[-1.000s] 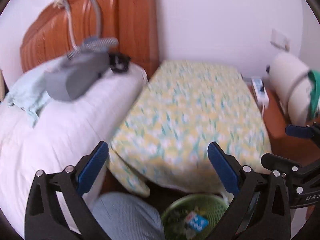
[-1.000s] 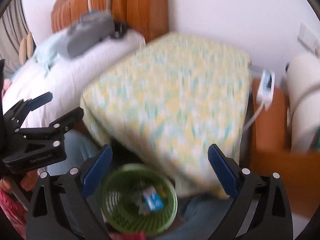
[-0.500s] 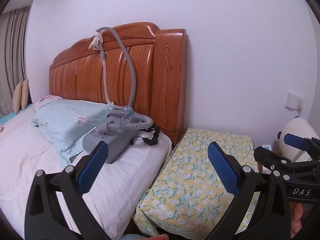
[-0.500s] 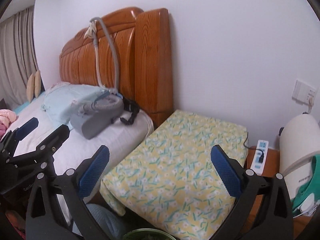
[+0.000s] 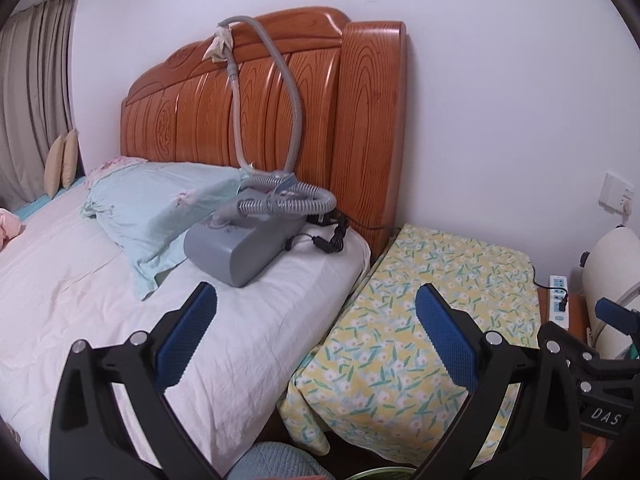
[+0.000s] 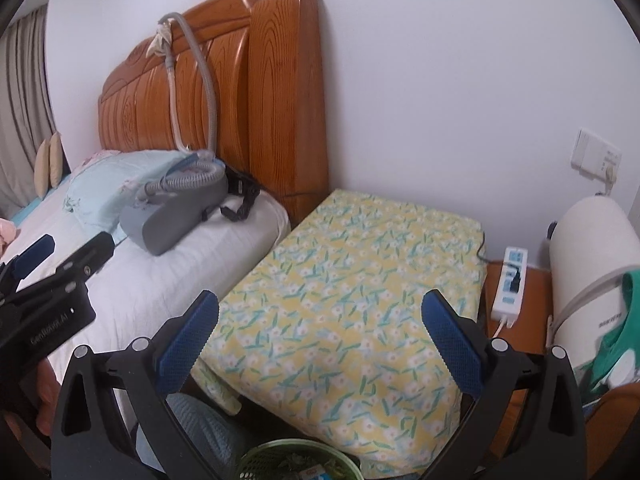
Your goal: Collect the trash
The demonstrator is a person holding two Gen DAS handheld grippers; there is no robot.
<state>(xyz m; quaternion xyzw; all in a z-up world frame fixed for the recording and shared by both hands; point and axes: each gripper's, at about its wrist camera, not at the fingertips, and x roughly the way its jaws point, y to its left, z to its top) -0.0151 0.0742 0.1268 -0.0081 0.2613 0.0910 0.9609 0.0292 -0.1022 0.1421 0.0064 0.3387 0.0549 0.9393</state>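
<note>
A green mesh trash basket (image 6: 300,462) with a few wrappers in it shows at the bottom edge of the right wrist view; only its rim (image 5: 380,475) peeks into the left wrist view. My left gripper (image 5: 316,338) is open and empty, raised over the bed's edge. My right gripper (image 6: 318,342) is open and empty too, held over the table under a yellow floral cloth (image 6: 352,300). The left gripper (image 6: 52,280) also appears at the left of the right wrist view. No loose trash shows on the bed or the cloth.
A grey machine with a hose (image 5: 244,244) and a pale blue pillow (image 5: 160,208) lie on the white bed (image 5: 80,288) below a wooden headboard (image 5: 280,120). A power strip (image 6: 510,284) and a white appliance (image 6: 592,264) stand right of the table.
Both grippers have tilted up from looking down at the basket to facing the headboard and wall. The basket has slid to the bottom edge. Both stay open.
</note>
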